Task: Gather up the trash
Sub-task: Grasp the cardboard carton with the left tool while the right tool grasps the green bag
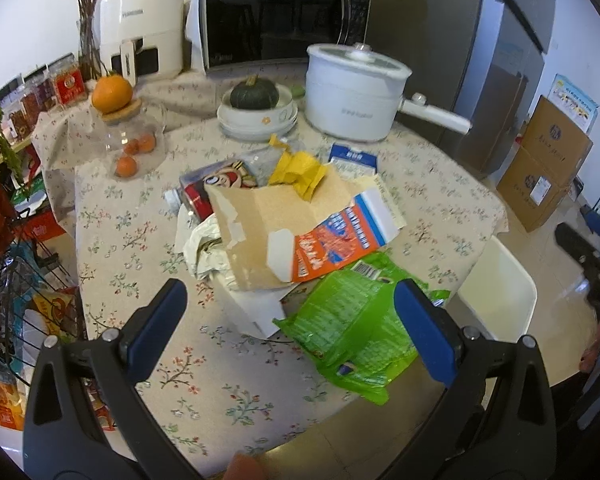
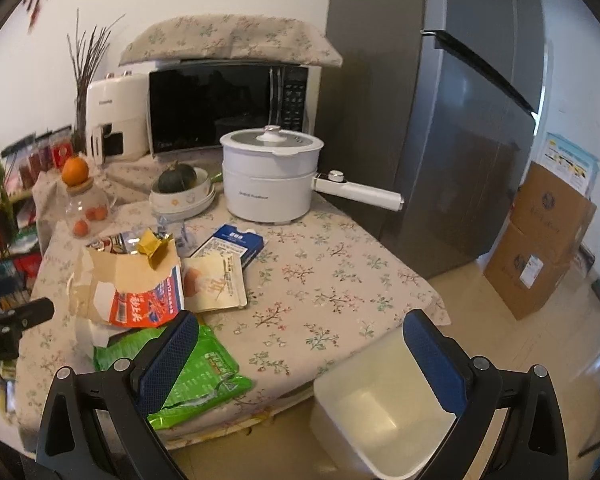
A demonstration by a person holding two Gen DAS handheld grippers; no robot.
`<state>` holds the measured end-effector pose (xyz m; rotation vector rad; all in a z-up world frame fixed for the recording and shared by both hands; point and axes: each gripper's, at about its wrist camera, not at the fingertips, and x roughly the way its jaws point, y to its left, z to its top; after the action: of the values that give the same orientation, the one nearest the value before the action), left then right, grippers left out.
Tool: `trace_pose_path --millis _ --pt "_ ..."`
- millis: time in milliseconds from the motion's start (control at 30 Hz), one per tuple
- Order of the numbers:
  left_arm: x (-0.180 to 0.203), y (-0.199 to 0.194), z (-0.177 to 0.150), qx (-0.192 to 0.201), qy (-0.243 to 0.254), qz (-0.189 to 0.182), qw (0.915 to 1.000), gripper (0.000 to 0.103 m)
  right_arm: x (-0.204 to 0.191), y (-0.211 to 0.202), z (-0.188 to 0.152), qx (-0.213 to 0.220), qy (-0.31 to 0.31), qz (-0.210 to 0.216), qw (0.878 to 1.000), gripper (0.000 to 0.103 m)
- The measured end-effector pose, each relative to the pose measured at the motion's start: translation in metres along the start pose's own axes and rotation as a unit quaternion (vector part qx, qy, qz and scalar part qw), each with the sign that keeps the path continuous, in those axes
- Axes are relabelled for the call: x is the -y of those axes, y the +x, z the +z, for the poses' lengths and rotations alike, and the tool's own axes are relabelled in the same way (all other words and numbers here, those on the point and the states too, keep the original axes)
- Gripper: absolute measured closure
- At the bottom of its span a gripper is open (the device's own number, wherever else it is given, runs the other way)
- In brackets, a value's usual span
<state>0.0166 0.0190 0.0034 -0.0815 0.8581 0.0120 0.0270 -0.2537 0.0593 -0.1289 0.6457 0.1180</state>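
A pile of trash lies on the floral tablecloth (image 1: 220, 360): a torn orange and brown carton (image 1: 300, 228), a green snack bag (image 1: 352, 328), a crumpled yellow wrapper (image 1: 300, 170), white crumpled paper (image 1: 204, 244), a cartoon-printed packet (image 1: 224, 178) and a blue-white box (image 1: 352, 158). My left gripper (image 1: 290, 320) is open above the table's near edge, just short of the green bag. My right gripper (image 2: 300, 354) is open, between the green bag (image 2: 192, 372) and a white bin (image 2: 388, 412) on the floor. The carton (image 2: 140, 292) and a pale pouch (image 2: 216, 284) show there too.
A white electric pot (image 1: 352, 92), a bowl with a green squash (image 1: 256, 108), a glass jar with an orange on top (image 1: 128, 136), a microwave (image 1: 280, 16) and an air fryer (image 1: 140, 28) stand at the back. A fridge (image 2: 460, 120) and cardboard boxes (image 2: 540, 240) are on the right. A wire rack (image 1: 20, 280) is on the left.
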Motion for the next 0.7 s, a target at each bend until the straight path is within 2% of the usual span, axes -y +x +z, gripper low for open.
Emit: trace_pose_path --millis 100,233,300,433,467,533,633,700 --pt "-0.010 0.014 0.008 -0.031 0.006 0.008 0.9995 0.000 0.004 0.012 0.017 -0.026 0.002 0.022 0.999 0.000" --pt "-0.019 0.038 0.010 -0.073 -0.003 -0.003 0.9973 0.000 0.001 0.034 0.035 -0.065 -0.021 0.027 0.997 0.000" --pt "-0.022 0.055 0.009 -0.093 0.000 -0.001 0.9956 0.001 -0.003 0.049 0.041 -0.082 -0.031 0.042 0.995 0.000" --pt "-0.033 0.072 0.009 -0.100 -0.036 -0.034 0.9937 0.010 -0.011 0.075 0.031 -0.108 -0.021 0.081 0.991 0.000" --pt "-0.035 0.076 0.012 -0.102 -0.042 -0.042 0.9930 0.015 -0.013 0.081 0.026 -0.124 -0.019 0.089 0.988 0.000" --pt "-0.039 0.081 0.019 -0.095 -0.054 -0.056 0.9924 0.017 -0.016 0.091 0.020 -0.147 -0.023 0.109 0.983 0.000" --pt "-0.049 0.098 0.026 -0.101 -0.082 -0.069 0.9891 0.018 -0.016 0.098 0.020 -0.149 -0.024 0.110 0.982 0.000" --pt "-0.057 0.112 0.023 -0.115 -0.109 -0.075 0.9845 0.027 -0.013 0.102 0.022 -0.147 -0.020 0.109 0.983 0.000"
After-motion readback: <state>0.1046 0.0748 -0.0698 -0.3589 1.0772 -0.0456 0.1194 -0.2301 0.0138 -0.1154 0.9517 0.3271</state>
